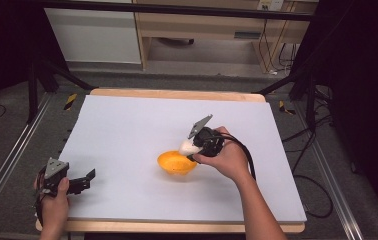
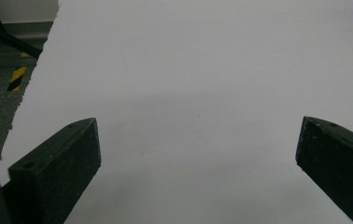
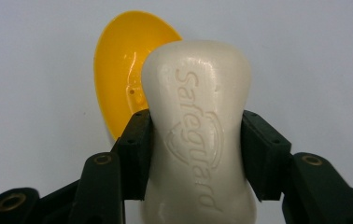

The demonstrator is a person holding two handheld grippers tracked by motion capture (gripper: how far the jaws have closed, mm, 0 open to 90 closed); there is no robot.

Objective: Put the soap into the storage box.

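Observation:
A cream bar of soap (image 3: 198,135) with raised lettering is clamped at its waist by my right gripper (image 3: 195,149). In the high view that right gripper (image 1: 189,148) holds the soap (image 1: 187,146) just over the right rim of a yellow bowl (image 1: 176,163) on the white table sheet. The yellow bowl (image 3: 123,65) lies behind and left of the soap in the right gripper view. My left gripper (image 1: 88,180) rests near the table's front left corner, jaws wide apart with nothing between them. Its own view has the left gripper (image 2: 198,144) over bare white sheet.
The white sheet (image 1: 127,130) covers a wooden table (image 1: 177,94). Dark floor with a metal rail (image 1: 7,160) runs along the left, and cables (image 1: 302,165) lie at the right. A black-and-yellow striped marker (image 2: 17,77) lies on the floor off the sheet's left edge.

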